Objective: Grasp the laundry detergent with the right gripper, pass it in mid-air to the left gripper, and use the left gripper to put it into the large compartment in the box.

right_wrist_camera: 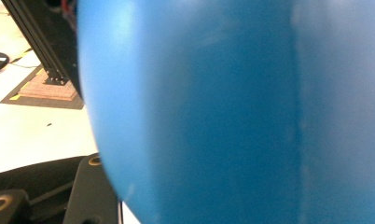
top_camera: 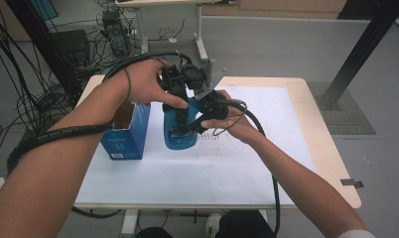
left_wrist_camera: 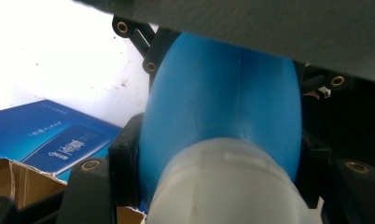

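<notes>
Forearms come in from the bottom of the high view, each hand carrying a gripper, and both meet over a blue bottle (top_camera: 179,130) standing on the white sheet that covers the table (top_camera: 326,148). Left gripper (top_camera: 178,110) comes down from above with its jaws clamped on the bottle's neck; in the left gripper view the pale cap (left_wrist_camera: 227,186) and the blue shoulder sit squarely between the black jaws. Right gripper (top_camera: 196,124) comes in from the side, and its jaws are narrowed onto the bottle's body, whose blue wall fills most of the right gripper view. An open blue carton (top_camera: 127,133) stands just beside the bottle on its left, flaps up.

Judging from this, the step in hand is a two-handed hold on the bottle, likely to work the cap or to lift it toward the carton. To do it well, the body grip should stay firm and level so the bottle cannot spin or tip, while the upper grip stays centred on the neck. Any lift should be straight up, clear of the carton's torn flaps, with neither grip squeezing the soft plastic out of shape
</notes>
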Action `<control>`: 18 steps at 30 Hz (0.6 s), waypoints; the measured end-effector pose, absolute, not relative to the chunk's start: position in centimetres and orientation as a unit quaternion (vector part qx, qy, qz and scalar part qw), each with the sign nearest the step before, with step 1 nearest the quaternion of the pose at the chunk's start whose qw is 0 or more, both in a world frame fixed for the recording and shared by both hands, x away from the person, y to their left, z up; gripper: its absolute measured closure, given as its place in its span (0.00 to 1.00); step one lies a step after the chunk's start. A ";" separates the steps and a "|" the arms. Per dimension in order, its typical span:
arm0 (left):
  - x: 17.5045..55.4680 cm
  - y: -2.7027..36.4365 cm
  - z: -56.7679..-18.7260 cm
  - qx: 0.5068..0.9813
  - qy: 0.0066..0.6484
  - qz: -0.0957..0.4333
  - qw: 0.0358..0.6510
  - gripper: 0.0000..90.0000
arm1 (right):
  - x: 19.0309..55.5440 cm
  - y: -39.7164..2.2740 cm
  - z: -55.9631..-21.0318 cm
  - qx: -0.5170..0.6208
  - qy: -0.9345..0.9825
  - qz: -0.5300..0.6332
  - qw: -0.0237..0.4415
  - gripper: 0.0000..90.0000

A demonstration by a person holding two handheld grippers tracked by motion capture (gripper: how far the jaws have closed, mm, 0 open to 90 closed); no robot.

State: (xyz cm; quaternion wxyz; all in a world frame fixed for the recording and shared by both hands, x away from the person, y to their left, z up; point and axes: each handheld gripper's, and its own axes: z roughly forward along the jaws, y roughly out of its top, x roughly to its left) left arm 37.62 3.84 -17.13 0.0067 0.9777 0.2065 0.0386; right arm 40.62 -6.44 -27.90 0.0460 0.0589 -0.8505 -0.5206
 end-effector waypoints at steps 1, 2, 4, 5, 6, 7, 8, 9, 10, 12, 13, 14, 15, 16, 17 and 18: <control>37.6 3.8 -17.1 0.978 0.206 0.039 0.007 0.41 | 40.6 -6.4 -27.9 0.059 -0.851 -0.521 0.046 0.45; 37.6 3.8 -17.1 0.978 0.206 0.038 0.006 0.41 | 40.6 -6.5 -27.9 0.059 -0.850 -0.521 0.046 0.45; 37.6 3.8 -17.1 0.977 0.207 0.039 0.007 0.41 | 40.6 -6.5 -27.9 0.059 -0.850 -0.521 0.046 0.45; 37.6 3.8 -17.1 0.977 0.208 0.039 0.008 0.41 | 40.6 -6.5 -27.9 0.059 -0.850 -0.521 0.046 0.45; 37.7 3.8 -17.0 0.978 0.203 0.038 0.002 0.41 | 40.6 -6.5 -27.9 0.058 -0.850 -0.521 0.047 0.45; 37.6 3.8 -17.1 0.977 0.210 0.037 0.005 0.41 | 40.5 -6.5 -27.9 0.055 -0.851 -0.520 0.049 0.45; 37.6 3.8 -17.1 0.978 0.206 0.040 0.005 0.41 | 40.5 -6.5 -27.9 0.055 -0.851 -0.520 0.048 0.45; 37.8 3.9 -16.8 0.982 0.187 0.035 -0.012 0.41 | 40.5 -6.6 -27.8 0.054 -0.851 -0.520 0.047 0.45; 37.8 3.9 -16.8 0.982 0.187 0.035 -0.012 0.41 | 40.5 -6.6 -27.8 0.054 -0.851 -0.520 0.047 0.45; 37.5 3.8 -17.0 0.977 0.210 0.038 0.004 0.41 | 40.5 -6.6 -27.8 0.058 -0.850 -0.522 0.046 0.45; 37.6 3.8 -16.9 0.979 0.200 0.036 -0.004 0.41 | 40.5 -6.6 -27.8 0.059 -0.849 -0.523 0.046 0.45; 37.5 3.8 -16.9 0.978 0.203 0.037 -0.001 0.41 | 40.4 -6.6 -27.8 0.054 -0.850 -0.522 0.047 0.45; 37.5 3.8 -16.9 0.978 0.203 0.037 -0.001 0.41 | 40.4 -6.6 -27.8 0.054 -0.850 -0.522 0.047 0.45; 37.5 3.8 -16.9 0.978 0.204 0.037 0.000 0.41 | 40.5 -6.6 -27.8 0.058 -0.849 -0.523 0.047 0.45; 37.5 3.8 -16.9 0.978 0.204 0.037 0.000 0.41 | 40.5 -6.6 -27.8 0.058 -0.849 -0.523 0.047 0.45; 37.5 3.8 -16.9 0.978 0.204 0.038 -0.001 0.41 | 40.4 -6.6 -27.8 0.059 -0.849 -0.523 0.047 0.45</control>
